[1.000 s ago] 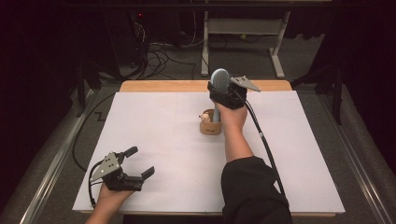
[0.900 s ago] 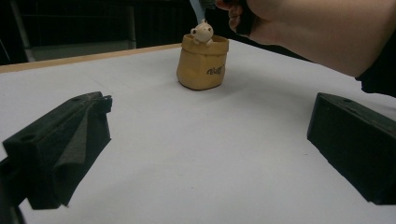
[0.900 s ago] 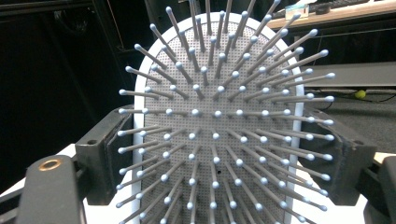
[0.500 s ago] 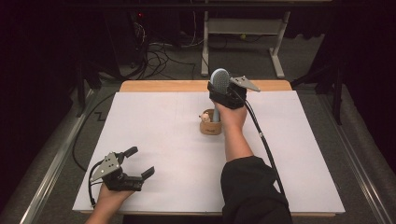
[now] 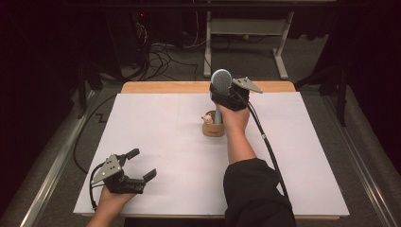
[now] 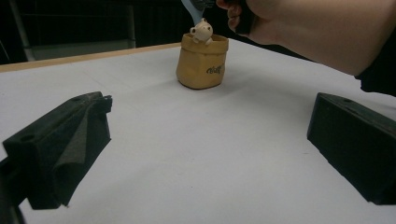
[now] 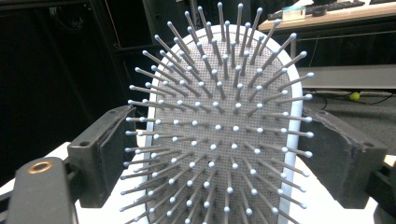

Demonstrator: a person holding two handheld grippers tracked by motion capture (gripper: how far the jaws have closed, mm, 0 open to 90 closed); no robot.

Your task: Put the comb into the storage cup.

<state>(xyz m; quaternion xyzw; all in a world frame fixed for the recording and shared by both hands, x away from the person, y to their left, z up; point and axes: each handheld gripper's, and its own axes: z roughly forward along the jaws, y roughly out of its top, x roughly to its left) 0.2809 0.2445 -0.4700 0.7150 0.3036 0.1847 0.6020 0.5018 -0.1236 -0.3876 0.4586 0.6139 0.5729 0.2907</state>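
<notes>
A pale blue paddle hairbrush (image 5: 221, 80) stands upright with its handle in a small tan cup (image 5: 213, 128) that has a little bear figure (image 5: 207, 117) on its rim. My right gripper (image 5: 221, 91) is at the brush head. In the right gripper view the bristled head (image 7: 224, 130) sits between the jaws of the right gripper (image 7: 224, 114). They have just been opening, and a thin gap shows on each side. My left gripper (image 5: 143, 163) rests open near the front left of the table, with nothing between its jaws. From there the cup (image 6: 201, 60) stands ahead of the left gripper (image 6: 210, 107).
A white sheet (image 5: 156, 123) covers the table, with a wooden edge (image 5: 189, 86) at the back. Beyond it a desk frame (image 5: 246, 28) and floor cables (image 5: 161, 52) sit in the dark. The right forearm (image 5: 239, 142) reaches across the middle of the sheet.
</notes>
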